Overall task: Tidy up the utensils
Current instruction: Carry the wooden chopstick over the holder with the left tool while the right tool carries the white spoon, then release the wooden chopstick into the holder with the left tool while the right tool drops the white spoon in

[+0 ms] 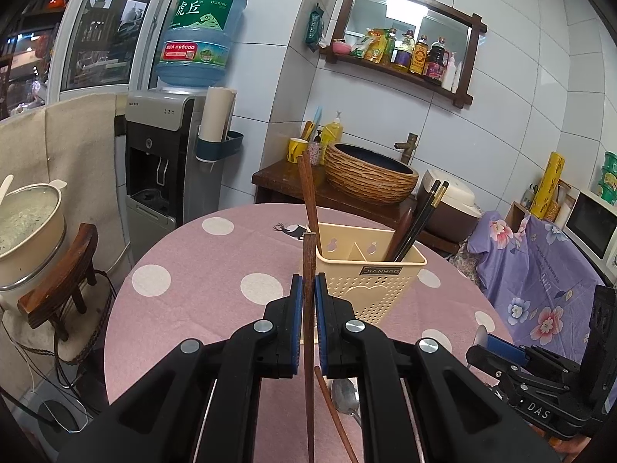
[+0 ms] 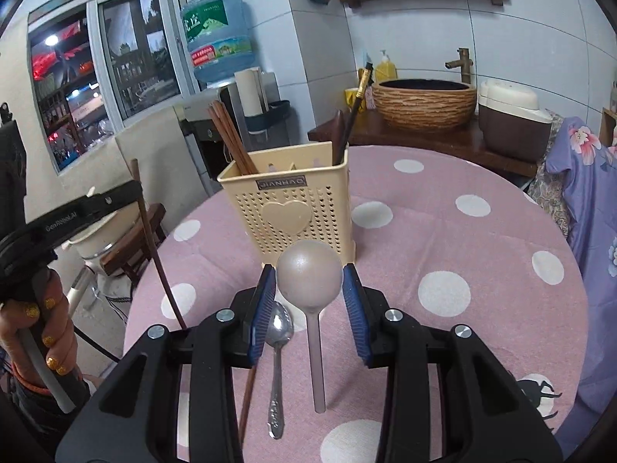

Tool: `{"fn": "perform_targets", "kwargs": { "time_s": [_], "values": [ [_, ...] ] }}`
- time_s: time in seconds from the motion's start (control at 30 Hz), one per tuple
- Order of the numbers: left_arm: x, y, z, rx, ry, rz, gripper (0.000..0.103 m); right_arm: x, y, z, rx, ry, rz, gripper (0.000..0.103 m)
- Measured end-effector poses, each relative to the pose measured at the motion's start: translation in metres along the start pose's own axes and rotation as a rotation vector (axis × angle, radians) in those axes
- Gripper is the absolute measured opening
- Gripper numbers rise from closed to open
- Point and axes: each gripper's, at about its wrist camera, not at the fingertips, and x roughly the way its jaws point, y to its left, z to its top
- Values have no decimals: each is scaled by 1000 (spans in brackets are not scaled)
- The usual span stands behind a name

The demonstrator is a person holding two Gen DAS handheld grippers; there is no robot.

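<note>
The left gripper (image 1: pixel 307 293) is pinching 1 stiff, slim wooden chopstick (image 1: pixel 308 332) upright just before the utensil holder (image 2: pixel 287 208). The right gripper (image 2: pixel 309 293) is clamping a light, smooth ladle (image 2: pixel 310 281) by its bowl, likely slippery.

White tiled wall (image 1: pixel 520 88), water dispenser (image 1: pixel 162 154), wooden shelf (image 1: pixel 397 73), window (image 2: pixel 104 77)

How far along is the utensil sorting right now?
Partly done: brown chopsticks and black chopsticks already stand in the beige holder. In hand: the left claw is shut on one brown chopstick, and the right claw grips a round grey spoon. Left on the table: a metal spoon and another chopstick.
</note>
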Motion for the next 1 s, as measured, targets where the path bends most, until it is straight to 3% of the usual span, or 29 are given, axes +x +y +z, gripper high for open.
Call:
{"fn": "perform_targets", "kwargs": {
  "time_s": [0.4, 0.53, 0.77, 0.87, 1.0],
  "values": [
    [-9, 7, 14, -31, -12, -41, 7, 4, 11, 19, 19, -75, 62, 37],
    [-24, 4, 40, -19, -76, -50, 7, -1, 19, 45, -5, -120, 61, 37],
    [-53, -14, 114, -24, -245, -86, 7, -12, 26, 119, 10, -253, 59, 37],
    [-46, -23, 140, -30, -298, -75, 7, -9, 31, 151, 2, -327, 14, 37],
    [-12, -31, 150, -33, -313, -33, 7, 10, 36, 168, -21, -367, -49, 37]
  ]
}}
